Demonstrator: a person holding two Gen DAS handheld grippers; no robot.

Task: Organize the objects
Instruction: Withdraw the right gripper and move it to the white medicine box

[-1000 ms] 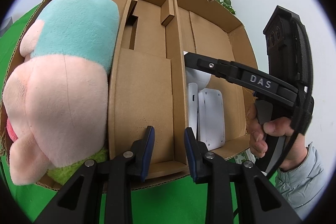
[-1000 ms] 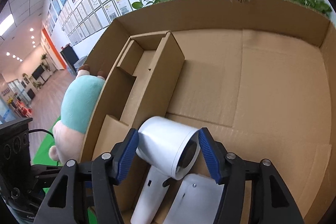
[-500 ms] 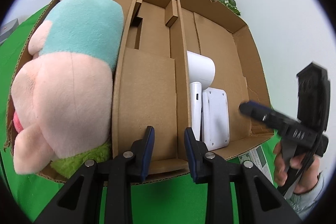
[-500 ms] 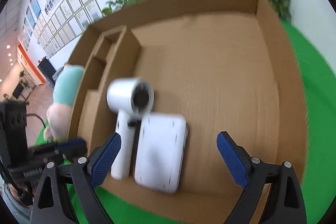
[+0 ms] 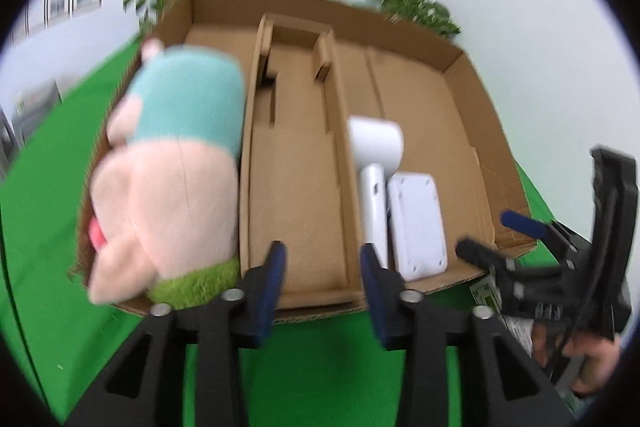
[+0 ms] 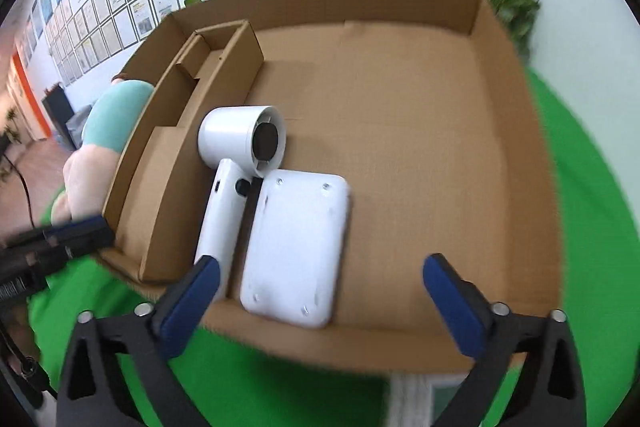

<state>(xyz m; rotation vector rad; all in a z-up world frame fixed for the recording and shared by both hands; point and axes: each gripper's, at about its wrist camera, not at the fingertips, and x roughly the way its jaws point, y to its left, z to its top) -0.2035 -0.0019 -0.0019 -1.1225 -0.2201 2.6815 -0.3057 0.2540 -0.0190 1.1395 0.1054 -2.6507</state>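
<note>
Both tongs have just been opening: the right tongs gape wide, the left tongs partway, neither gripping anything. A white hair dryer lies left of a white case in the cardboard box.

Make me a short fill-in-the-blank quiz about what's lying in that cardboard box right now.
1. The plush toy fills the ____ compartment of the cardboard box, seen from the left wrist.
2. The hair dryer and the flat case beside it are both ____ in colour.
3. The box stands on a ____ surface.
4. Between the fingers of the right hand-held gripper there is ____ gripped.

Missing words: left; white; green; nothing
</note>
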